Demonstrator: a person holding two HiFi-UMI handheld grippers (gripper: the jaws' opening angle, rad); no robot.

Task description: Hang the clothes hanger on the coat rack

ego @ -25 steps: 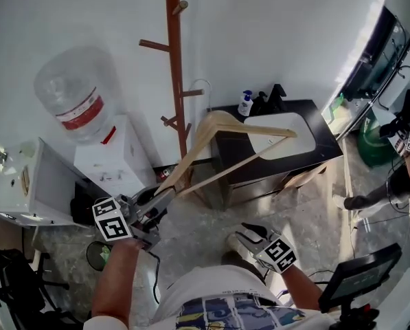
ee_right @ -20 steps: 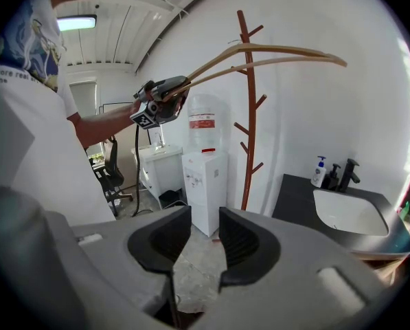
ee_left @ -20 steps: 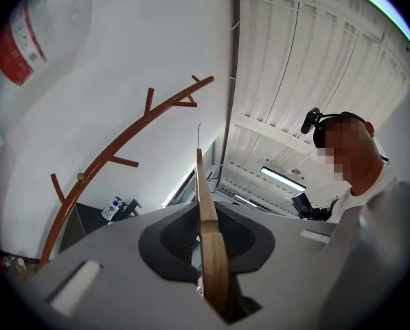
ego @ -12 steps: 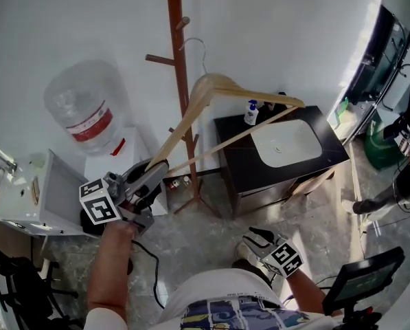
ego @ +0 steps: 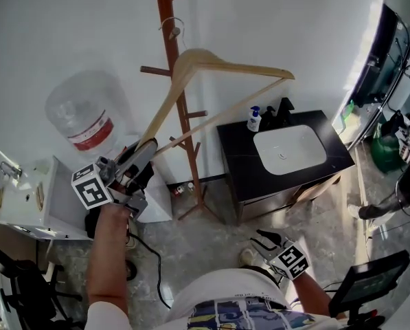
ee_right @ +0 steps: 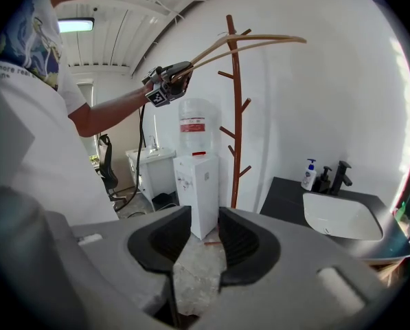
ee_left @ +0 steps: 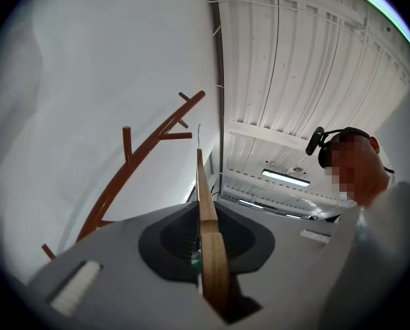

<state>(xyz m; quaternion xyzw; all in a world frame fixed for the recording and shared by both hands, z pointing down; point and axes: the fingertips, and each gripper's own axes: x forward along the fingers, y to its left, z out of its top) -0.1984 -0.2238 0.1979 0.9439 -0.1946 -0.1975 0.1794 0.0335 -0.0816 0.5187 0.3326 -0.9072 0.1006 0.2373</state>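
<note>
Right now you are holding the wooden hanger (ego: 218,62) (ee_left: 208,212) (ee_right: 259,41) up in the air by the end of one arm, and it is slanting up and away from your left gripper (ego: 146,151) (ee_left: 205,253). That gripper's jaws are clamping on the wood, which is running straight through the gap between the pads. The hanger's metal hook (ego: 170,25) is sitting near the top of the brown coat rack (ego: 194,170) (ee_left: 132,167) (ee_right: 236,115), just beside the pole in the head view; whether it is touching a peg or the pole, you cannot tell. The long bar and upper arm are stretching out to the right of the pole, above the black cabinet (ego: 239,157) with its white sink (ego: 289,150) and soap bottle (ego: 254,119). Left of the rack, a large water bottle (ego: 81,112) is standing on a white dispenser (ee_right: 198,191) against the wall. Your right gripper (ego: 262,236) (ee_right: 194,243) is hanging low by your waist, well apart from the hanger, with its jaws standing a little apart and only the floor showing between them.
</note>
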